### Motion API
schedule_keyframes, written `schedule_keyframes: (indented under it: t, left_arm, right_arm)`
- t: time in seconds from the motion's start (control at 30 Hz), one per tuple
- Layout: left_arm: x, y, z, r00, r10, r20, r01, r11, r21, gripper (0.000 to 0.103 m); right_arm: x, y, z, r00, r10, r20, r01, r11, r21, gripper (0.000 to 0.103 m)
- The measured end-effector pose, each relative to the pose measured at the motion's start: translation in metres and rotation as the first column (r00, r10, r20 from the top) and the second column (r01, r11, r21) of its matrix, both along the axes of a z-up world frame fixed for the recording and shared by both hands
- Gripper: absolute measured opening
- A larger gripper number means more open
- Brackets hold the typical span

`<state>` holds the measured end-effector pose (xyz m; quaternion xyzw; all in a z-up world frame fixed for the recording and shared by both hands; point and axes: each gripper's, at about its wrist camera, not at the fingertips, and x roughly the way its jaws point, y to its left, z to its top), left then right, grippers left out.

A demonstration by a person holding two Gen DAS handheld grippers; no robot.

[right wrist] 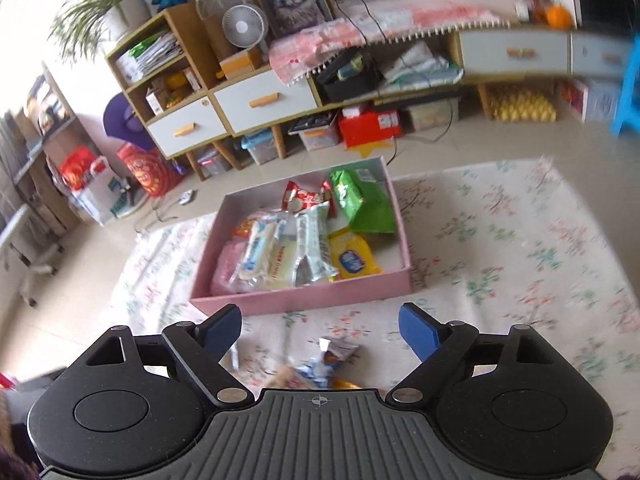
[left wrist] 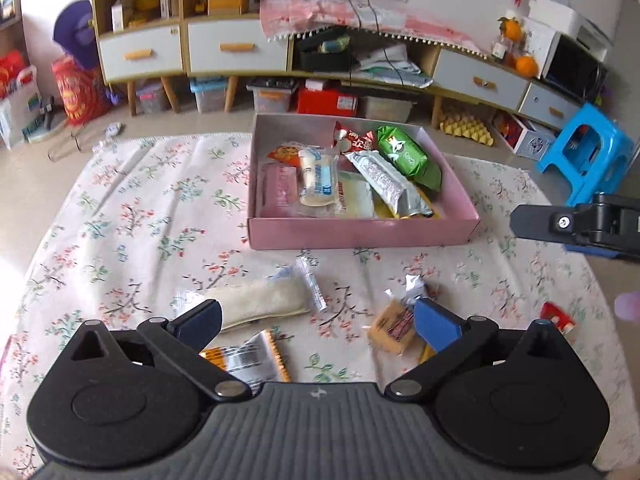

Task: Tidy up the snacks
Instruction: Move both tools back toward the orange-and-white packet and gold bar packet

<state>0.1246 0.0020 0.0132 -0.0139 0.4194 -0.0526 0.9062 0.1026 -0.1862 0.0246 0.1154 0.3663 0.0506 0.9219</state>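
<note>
Crinkly, light snack packets lie on the worktop between and just ahead of the spread left fingers; pinch mid-body gently. Right fingers spread, empty, near the pink box.

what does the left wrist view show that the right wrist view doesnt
Only the left wrist view: the long pale snack packet lying on the cloth, a silver-and-orange wrapper, the blue stool in full, and the right gripper entering from the side.
Only the right wrist view: the potted plant and a yellow packet lying flat in the box.
Both: the pink box of snacks, the green packet, the floral cloth, and open, empty jaws.
</note>
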Motion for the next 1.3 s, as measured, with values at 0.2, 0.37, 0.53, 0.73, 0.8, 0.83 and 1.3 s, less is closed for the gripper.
schedule_keyframes:
  t: [0.2, 0.37, 0.53, 0.73, 0.8, 0.83, 1.3]
  left_arm:
    - [-0.008, -0.006, -0.018, 0.999, -0.050, 0.018, 0.048, 0.993, 0.109, 0.103]
    - [-0.009, -0.002, -0.034, 0.997, -0.070, -0.024, 0.073, 0.991, 0.111, 0.103]
    - [-0.019, 0.011, -0.049, 0.991, -0.132, -0.028, 0.135, 0.984, 0.121, 0.103]
    - [-0.030, 0.037, -0.060, 0.972, -0.233, 0.041, 0.226, 0.965, 0.132, 0.103]
    - [-0.032, 0.046, -0.063, 0.963, -0.261, 0.063, 0.251, 0.959, 0.129, 0.103]
    - [-0.032, 0.049, -0.065, 0.962, -0.267, 0.062, 0.257, 0.958, 0.128, 0.103]
    - [-0.023, 0.055, -0.073, 0.957, -0.287, -0.041, 0.289, 0.957, 0.040, 0.091]
  right_arm:
    - [-0.010, 0.003, -0.017, 1.000, 0.012, -0.001, -0.012, 0.995, -0.103, 0.099]
    - [-0.022, 0.005, -0.030, 0.999, 0.045, 0.021, -0.039, 0.970, -0.240, 0.099]
    - [-0.033, 0.011, -0.048, 0.995, 0.101, -0.008, -0.097, 0.928, -0.359, 0.099]
    - [-0.051, 0.020, -0.066, 0.980, 0.201, -0.003, -0.193, 0.935, -0.296, 0.099]
    - [-0.056, 0.028, -0.071, 0.970, 0.244, 0.012, -0.230, 0.927, -0.298, 0.099]
    - [-0.058, 0.033, -0.073, 0.965, 0.264, 0.016, -0.247, 0.922, -0.300, 0.099]
    - [-0.036, 0.069, -0.116, 0.967, 0.241, -0.082, -0.255, 0.918, -0.303, 0.099]
